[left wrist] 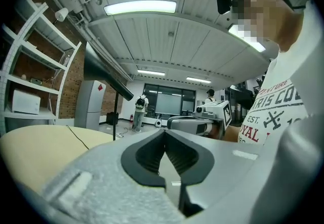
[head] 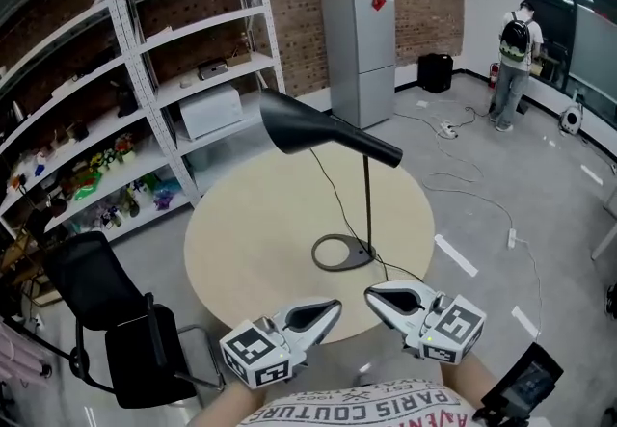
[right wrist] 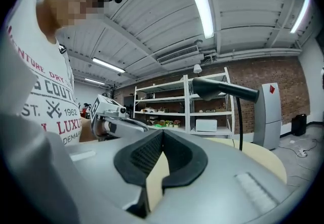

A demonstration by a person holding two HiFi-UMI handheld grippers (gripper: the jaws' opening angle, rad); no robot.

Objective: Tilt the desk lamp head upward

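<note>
While both tools hover at the near edge of the round table (head: 241, 232), the black desk lamp (head: 337, 134) stands on it on a ring base (head: 362, 256), stem upright. Its long cone head (head: 299, 124) lies crosswise, with the wide mouth toward the shelving (head: 207, 30) at left and the narrow tail to the right. The left gripper (head: 335, 307) and right gripper (head: 370, 296) are clenched on nothing, tips facing each other.

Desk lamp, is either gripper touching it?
No, the left gripper and right gripper hover by the table's near edge, clear of the desk lamp.
</note>
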